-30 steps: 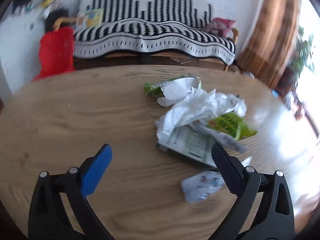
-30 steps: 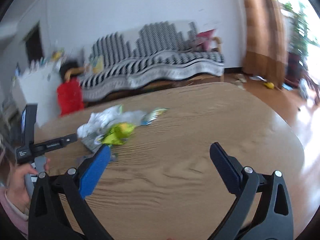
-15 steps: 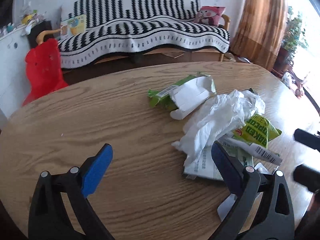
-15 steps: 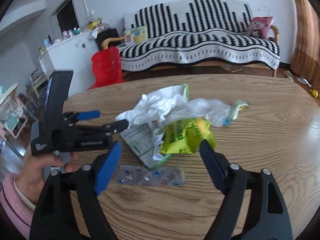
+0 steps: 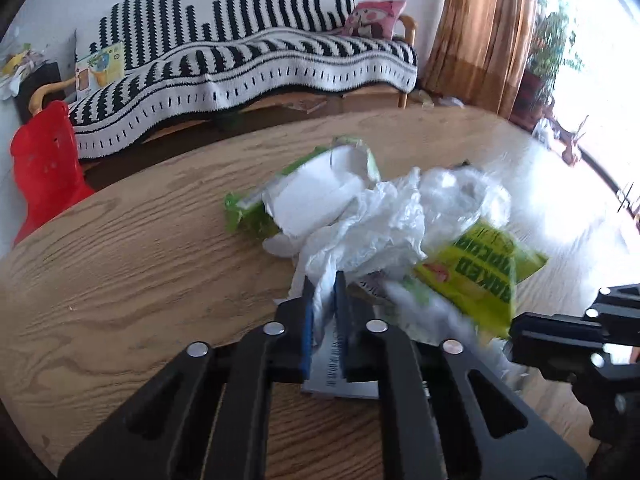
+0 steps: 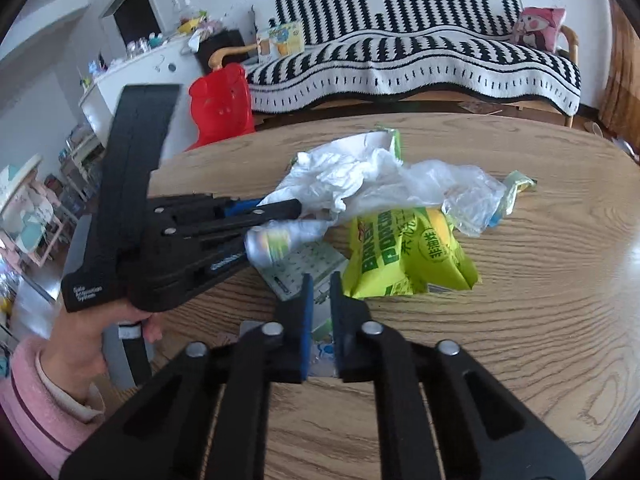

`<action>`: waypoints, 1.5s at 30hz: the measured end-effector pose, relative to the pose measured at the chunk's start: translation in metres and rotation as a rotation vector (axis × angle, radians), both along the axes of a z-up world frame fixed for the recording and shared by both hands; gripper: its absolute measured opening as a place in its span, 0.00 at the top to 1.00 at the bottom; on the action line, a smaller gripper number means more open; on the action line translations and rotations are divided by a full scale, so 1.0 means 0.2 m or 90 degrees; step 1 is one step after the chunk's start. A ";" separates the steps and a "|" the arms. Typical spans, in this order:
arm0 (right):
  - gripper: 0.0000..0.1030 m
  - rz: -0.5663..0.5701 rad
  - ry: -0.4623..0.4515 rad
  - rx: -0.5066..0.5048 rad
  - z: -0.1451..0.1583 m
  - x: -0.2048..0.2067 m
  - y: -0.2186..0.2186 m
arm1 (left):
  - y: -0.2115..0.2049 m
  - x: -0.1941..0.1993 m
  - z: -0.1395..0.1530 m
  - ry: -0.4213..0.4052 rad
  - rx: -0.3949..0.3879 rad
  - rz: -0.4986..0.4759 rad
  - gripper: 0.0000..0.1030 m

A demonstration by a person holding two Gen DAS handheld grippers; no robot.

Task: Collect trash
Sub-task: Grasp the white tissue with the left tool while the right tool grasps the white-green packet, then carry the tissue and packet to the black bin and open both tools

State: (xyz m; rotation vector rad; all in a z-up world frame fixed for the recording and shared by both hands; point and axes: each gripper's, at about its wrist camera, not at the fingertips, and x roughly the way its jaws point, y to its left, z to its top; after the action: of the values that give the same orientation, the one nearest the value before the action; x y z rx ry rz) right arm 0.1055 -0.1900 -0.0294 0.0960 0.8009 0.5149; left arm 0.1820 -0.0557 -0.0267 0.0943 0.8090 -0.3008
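A trash pile lies on the oval wooden table [image 5: 120,280]. It holds a crumpled white plastic bag [image 5: 372,232] [image 6: 340,176], a green popcorn bag [image 5: 480,276] [image 6: 404,256], a green-and-white wrapper [image 5: 312,196], a printed flat carton [image 6: 304,268] and a clear bag [image 6: 468,196]. My left gripper [image 5: 324,292] [image 6: 296,208] is shut, pinching a fold of the white bag. My right gripper [image 6: 320,288] is shut at the pile's near edge, with a blister pack [image 6: 320,354] caught between its fingers. Only its black tip [image 5: 516,336] shows in the left wrist view.
A sofa under a black-and-white striped blanket [image 5: 248,64] stands behind the table, with a red plastic chair [image 5: 44,168] to its left. A brown curtain [image 5: 480,32] hangs at the right. A white cabinet [image 6: 132,76] stands far left. A hand in a pink sleeve [image 6: 48,392] holds the left gripper.
Both grippers went from wide open to shut. The left one moved in onto the white bag. The right one swung down to the pile and closed over the blister pack.
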 end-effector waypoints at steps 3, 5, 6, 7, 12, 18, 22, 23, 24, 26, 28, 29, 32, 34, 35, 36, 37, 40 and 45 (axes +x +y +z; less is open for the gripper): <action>0.93 -0.007 -0.017 0.010 0.02 -0.04 -0.03 | 0.02 -0.05 0.06 -0.021 -0.012 0.005 0.92; 0.92 -0.013 -0.022 0.016 0.04 -0.06 -0.04 | 0.04 -0.07 0.08 -0.021 -0.022 0.006 0.92; 0.84 -0.015 -0.021 0.016 0.04 -0.06 -0.04 | 0.05 -0.08 0.08 -0.020 -0.026 0.008 0.92; 0.50 -0.013 -0.020 0.021 0.04 -0.07 -0.04 | 0.05 -0.08 0.08 -0.020 -0.026 0.012 0.92; 0.34 -0.013 -0.006 0.023 0.03 -0.07 0.02 | 0.16 -0.11 0.13 -0.020 -0.048 0.057 0.92; 0.55 0.024 -0.045 -0.034 0.04 -0.08 0.21 | 0.35 -0.15 0.16 -0.019 -0.072 0.112 0.92; 0.63 -0.003 -0.008 -0.064 -0.03 0.01 0.23 | 0.41 -0.17 0.14 -0.005 -0.086 0.122 0.92; 0.66 -0.006 0.002 -0.073 -0.06 0.03 0.24 | 0.42 -0.18 0.14 -0.007 -0.083 0.123 0.92; 0.71 -0.009 0.017 -0.074 -0.08 0.06 0.24 | 0.43 -0.18 0.15 -0.010 -0.079 0.128 0.92; 0.81 -0.016 0.043 -0.062 -0.12 0.09 0.23 | 0.46 -0.19 0.15 -0.010 -0.088 0.139 0.92; 0.87 -0.024 0.035 -0.070 -0.12 0.08 0.23 | 0.49 -0.20 0.16 -0.006 -0.108 0.146 0.92; 0.87 -0.024 0.035 -0.071 -0.13 0.08 0.23 | 0.49 -0.20 0.16 -0.006 -0.111 0.146 0.92; 0.87 -0.026 0.026 -0.067 -0.11 0.07 0.23 | 0.47 -0.21 0.17 -0.015 -0.095 0.146 0.92; 0.87 -0.026 0.015 -0.055 -0.09 0.05 0.21 | 0.46 -0.21 0.17 -0.011 -0.100 0.143 0.92; 0.87 -0.028 0.007 -0.052 -0.07 0.05 0.22 | 0.45 -0.21 0.17 -0.009 -0.099 0.140 0.92; 0.87 -0.029 -0.005 -0.050 -0.06 0.04 0.21 | 0.45 -0.21 0.16 -0.010 -0.093 0.140 0.92; 0.87 -0.030 -0.013 -0.047 -0.05 0.03 0.20 | 0.45 -0.21 0.16 -0.012 -0.086 0.139 0.92; 0.87 -0.030 -0.028 -0.020 -0.01 0.02 0.16 | 0.44 -0.21 0.17 -0.021 -0.075 0.143 0.92; 0.87 -0.016 -0.021 0.022 0.01 0.00 0.13 | 0.46 -0.21 0.18 -0.026 -0.086 0.152 0.92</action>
State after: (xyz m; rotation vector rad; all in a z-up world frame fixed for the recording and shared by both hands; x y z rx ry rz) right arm 0.1059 -0.1635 -0.0283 0.1286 0.7572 0.5049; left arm 0.1393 0.0355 0.0091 -0.1228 0.7493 -0.1265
